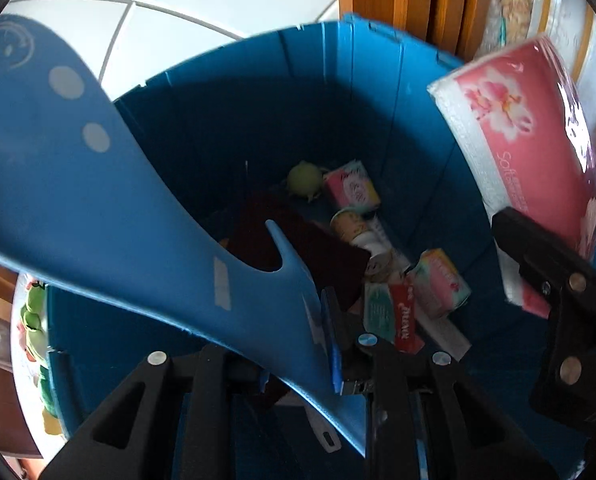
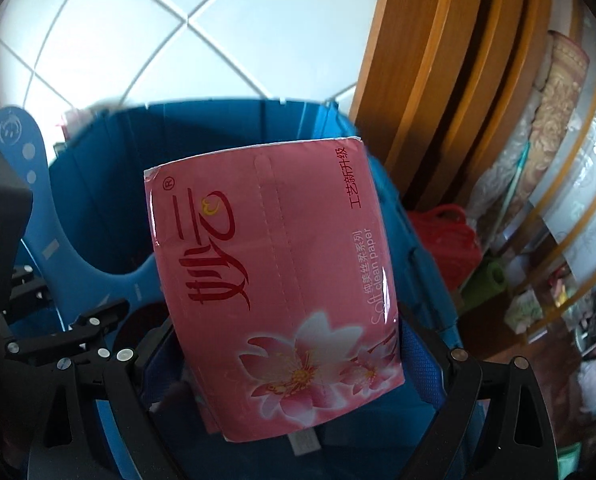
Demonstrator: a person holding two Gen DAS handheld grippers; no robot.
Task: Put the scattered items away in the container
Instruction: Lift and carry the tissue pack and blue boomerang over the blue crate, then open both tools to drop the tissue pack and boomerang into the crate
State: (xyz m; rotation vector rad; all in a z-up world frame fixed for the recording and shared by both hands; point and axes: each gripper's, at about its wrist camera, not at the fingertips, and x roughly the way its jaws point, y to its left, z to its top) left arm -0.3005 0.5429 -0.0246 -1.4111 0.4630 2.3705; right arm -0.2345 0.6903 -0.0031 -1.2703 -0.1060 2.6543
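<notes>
Left gripper [image 1: 298, 364] tips steeply down over the blue bin [image 1: 378, 92], and its jaws sit narrow around the thin neck of a blue shoehorn [image 1: 109, 216]. Whether the pads actually press on it I cannot tell. That shoehorn's long axis runs from the jaws up toward ten o'clock, broad rounded end outermost, crossing the bin's rim. Down on the bin floor: three small tissue packets [image 1: 352, 188], one green ball [image 1: 305, 180], one dark red cloth [image 1: 293, 240], plus a couple of small tubes I can't count cleanly. At three o'clock the right gripper's black finger [image 1: 538, 256] comes in carrying one pink tissue pack [image 1: 514, 140], poised over the rim.

Switch to the right wrist view: right gripper [image 2: 293, 384] also pitched downward, jaws spread wide and clamped on that tissue pack [image 2: 273, 280] by its lower end. Pack's long axis points toward twelve o'clock, printed face to the camera, hanging above the open bin [image 2: 97, 200]. Shoehorn [image 2: 33, 184] shows at nine o'clock. White floor tiles [image 2: 177, 32] beyond; wooden furniture [image 2: 438, 80] at two o'clock.
</notes>
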